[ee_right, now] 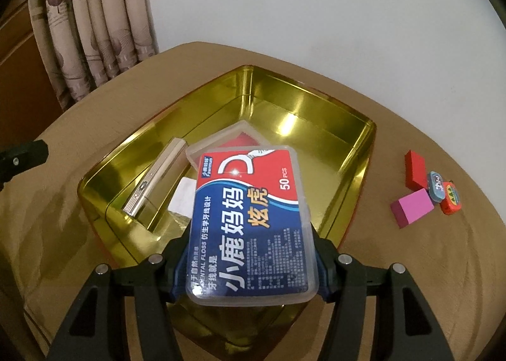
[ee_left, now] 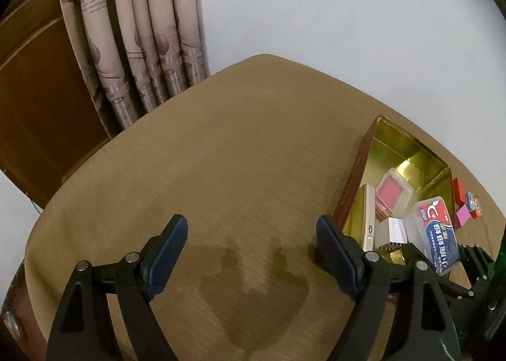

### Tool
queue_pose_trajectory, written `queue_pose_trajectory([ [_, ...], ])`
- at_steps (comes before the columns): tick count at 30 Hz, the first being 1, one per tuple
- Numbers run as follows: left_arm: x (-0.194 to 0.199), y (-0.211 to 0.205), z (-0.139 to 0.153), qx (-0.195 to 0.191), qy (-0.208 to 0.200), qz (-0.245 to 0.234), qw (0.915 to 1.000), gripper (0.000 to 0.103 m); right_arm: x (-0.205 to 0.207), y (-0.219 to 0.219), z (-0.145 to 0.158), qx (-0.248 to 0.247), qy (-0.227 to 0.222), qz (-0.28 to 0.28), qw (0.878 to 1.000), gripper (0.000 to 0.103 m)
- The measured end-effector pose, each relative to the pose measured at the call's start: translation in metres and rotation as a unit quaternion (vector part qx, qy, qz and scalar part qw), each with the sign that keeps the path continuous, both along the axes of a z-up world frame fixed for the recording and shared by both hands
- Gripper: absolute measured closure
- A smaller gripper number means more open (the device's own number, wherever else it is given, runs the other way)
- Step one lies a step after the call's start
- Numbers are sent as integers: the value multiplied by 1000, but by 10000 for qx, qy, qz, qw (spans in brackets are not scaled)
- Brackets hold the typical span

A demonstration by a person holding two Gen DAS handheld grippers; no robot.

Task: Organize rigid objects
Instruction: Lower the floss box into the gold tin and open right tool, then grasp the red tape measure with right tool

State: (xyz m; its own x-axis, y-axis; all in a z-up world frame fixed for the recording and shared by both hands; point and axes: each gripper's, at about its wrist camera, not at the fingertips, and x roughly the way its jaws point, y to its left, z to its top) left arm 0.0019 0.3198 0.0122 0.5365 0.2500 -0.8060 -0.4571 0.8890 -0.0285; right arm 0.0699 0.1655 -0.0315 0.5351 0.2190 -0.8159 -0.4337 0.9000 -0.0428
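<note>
Right tongs (ee_right: 253, 261) pinch the dental floss box (ee_right: 251, 218) by its long sides, near end, so its long axis runs straight ahead of me over the gold tin (ee_right: 363, 152). I judge the coming move a short lowering into the tin, beside the silver case (ee_right: 158, 176) and the red-lidded box (ee_right: 243, 136). Left tongs (ee_left: 251, 253) hang spread and empty above bare counter (ee_left: 237, 146), left of the tin. Blocks (ee_right: 414, 188) wait on the counter to my right.

White wall (ee_left: 316, 13), patterned curtain (ee_left: 132, 45), tan table (ee_left: 221, 155), perhaps wooden door (ee_left: 31, 92).
</note>
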Motion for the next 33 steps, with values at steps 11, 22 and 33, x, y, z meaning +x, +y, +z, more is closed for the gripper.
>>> queue_pose_trajectory([
  [11, 0, -9, -1, 130, 30, -143, 9998, 22, -14, -6, 19, 86, -138, 43, 9999, 31],
  [22, 1, -23, -1, 325, 99, -391, 9987, 22, -22, -84, 56, 570, -473, -382, 9965, 31],
  [33, 2, -41, -5, 209, 63, -930, 9954, 22, 48, -229, 26, 72, -382, -1469, 9884, 31],
])
